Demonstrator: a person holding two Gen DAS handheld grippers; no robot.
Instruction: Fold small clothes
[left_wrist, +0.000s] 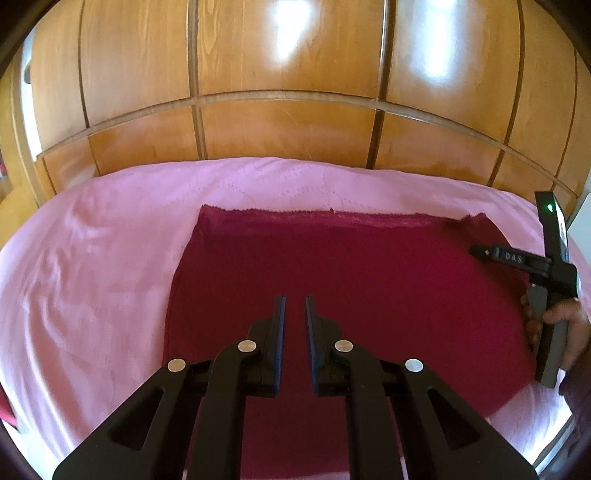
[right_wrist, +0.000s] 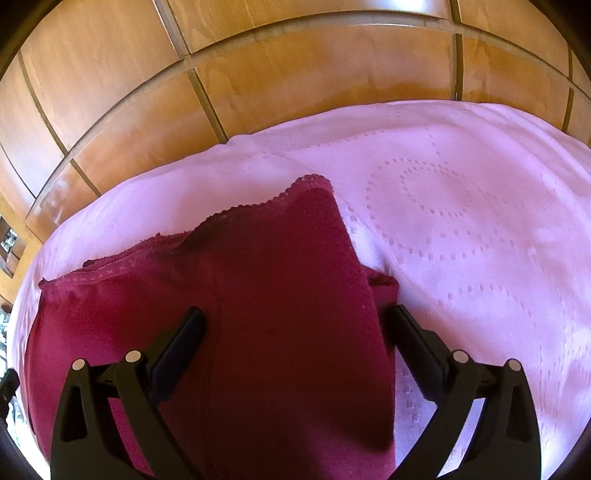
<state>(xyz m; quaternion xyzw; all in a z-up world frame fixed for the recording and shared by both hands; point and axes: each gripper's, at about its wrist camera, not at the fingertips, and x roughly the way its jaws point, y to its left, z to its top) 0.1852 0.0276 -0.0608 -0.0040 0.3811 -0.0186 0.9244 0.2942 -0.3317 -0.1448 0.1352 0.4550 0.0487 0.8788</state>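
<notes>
A dark red garment (left_wrist: 351, 295) with a lace-trimmed far edge lies flat on the pink bedspread (left_wrist: 92, 266). My left gripper (left_wrist: 295, 306) hovers above its near middle, jaws nearly together with nothing between them. In the right wrist view the garment's (right_wrist: 258, 295) right corner is folded over into a raised flap. My right gripper (right_wrist: 295, 319) stands wide open astride that flap, one finger on either side, low on the cloth. From the left wrist view the right gripper (left_wrist: 480, 253) sits at the garment's right edge, held by a hand (left_wrist: 565, 321).
A wooden wardrobe front (left_wrist: 288, 92) with panelled doors rises directly behind the bed. Pink bedspread (right_wrist: 480, 221) stretches bare to the left and right of the garment. A bit of dark red cloth (left_wrist: 5, 410) shows at the far left edge.
</notes>
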